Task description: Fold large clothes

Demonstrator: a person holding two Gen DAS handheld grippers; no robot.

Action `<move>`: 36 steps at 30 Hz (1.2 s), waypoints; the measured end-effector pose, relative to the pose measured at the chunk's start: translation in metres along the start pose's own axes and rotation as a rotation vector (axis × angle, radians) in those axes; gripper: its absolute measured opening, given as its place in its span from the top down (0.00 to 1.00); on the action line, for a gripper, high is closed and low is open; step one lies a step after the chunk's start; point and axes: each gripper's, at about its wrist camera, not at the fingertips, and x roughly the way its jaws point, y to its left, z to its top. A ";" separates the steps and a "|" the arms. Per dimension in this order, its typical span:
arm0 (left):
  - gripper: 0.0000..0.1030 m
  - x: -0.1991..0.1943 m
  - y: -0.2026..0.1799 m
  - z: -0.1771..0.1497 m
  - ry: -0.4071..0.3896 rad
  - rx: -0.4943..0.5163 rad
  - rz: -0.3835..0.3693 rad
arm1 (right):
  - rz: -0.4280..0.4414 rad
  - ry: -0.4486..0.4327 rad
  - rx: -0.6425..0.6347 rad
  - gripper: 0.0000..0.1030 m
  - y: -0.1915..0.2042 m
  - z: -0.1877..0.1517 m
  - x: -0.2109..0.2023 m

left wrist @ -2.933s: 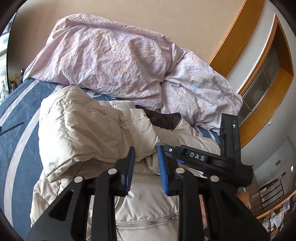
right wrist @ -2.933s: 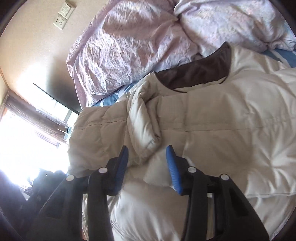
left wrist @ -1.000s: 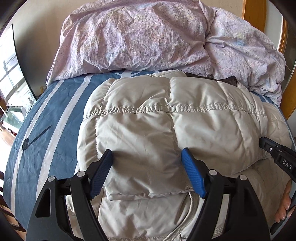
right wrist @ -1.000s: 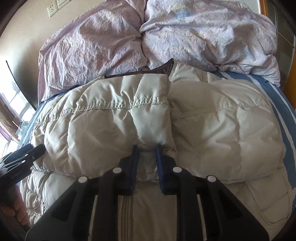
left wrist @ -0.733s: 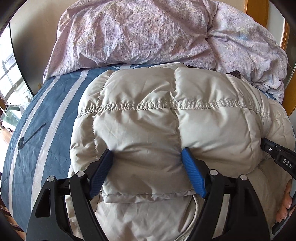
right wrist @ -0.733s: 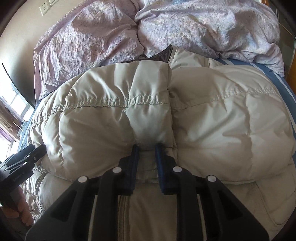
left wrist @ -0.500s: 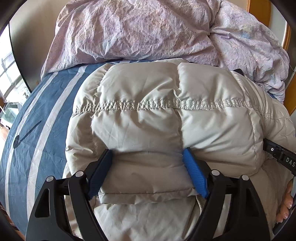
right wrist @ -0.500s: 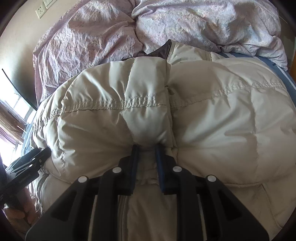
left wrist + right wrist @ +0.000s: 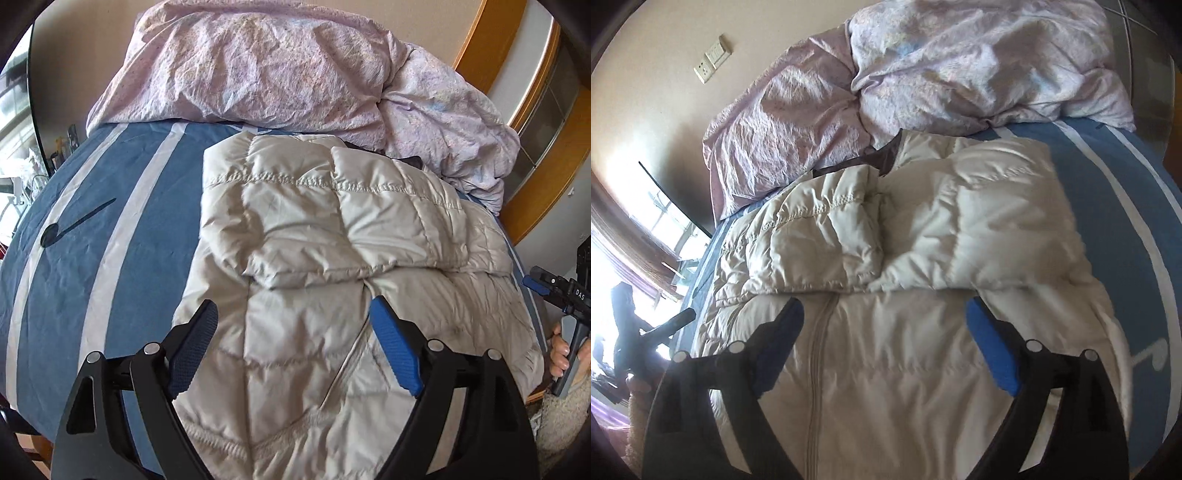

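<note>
A cream quilted puffer jacket (image 9: 332,295) lies on the blue striped bed, both sleeves folded in across its chest. In the right wrist view the jacket (image 9: 923,350) shows its front zipper (image 9: 816,362) and a dark brown collar lining (image 9: 886,155) at the far end. My left gripper (image 9: 291,332) is open and empty, held above the jacket's lower front. My right gripper (image 9: 882,325) is open and empty above the jacket, just short of the folded sleeve ends. The right gripper also shows at the right edge of the left wrist view (image 9: 554,291).
A crumpled lilac duvet (image 9: 295,74) is piled at the head of the bed against the wall. The blue sheet with white stripes (image 9: 92,240) is bare to the left of the jacket. A wooden frame (image 9: 535,129) stands at the right. A bright window (image 9: 613,277) is at the left.
The right gripper has let go of the sleeve and opened wide. Both grippers have pulled back and up from the jacket; both sleeves now rest folded across the chest.
</note>
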 end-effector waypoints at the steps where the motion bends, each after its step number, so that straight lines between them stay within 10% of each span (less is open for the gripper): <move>1: 0.16 -0.007 0.009 -0.008 0.010 -0.011 -0.002 | 0.003 0.012 0.024 0.10 -0.016 -0.008 -0.013; 7: 0.17 -0.034 0.063 -0.054 0.059 -0.087 -0.057 | -0.094 0.032 0.125 0.10 -0.096 -0.055 -0.074; 15: 0.20 -0.030 0.098 -0.102 0.102 -0.219 -0.182 | 0.020 0.088 0.313 0.16 -0.166 -0.104 -0.089; 36: 0.28 -0.028 0.068 -0.147 0.127 -0.324 -0.424 | 0.256 0.200 0.341 0.35 -0.162 -0.135 -0.060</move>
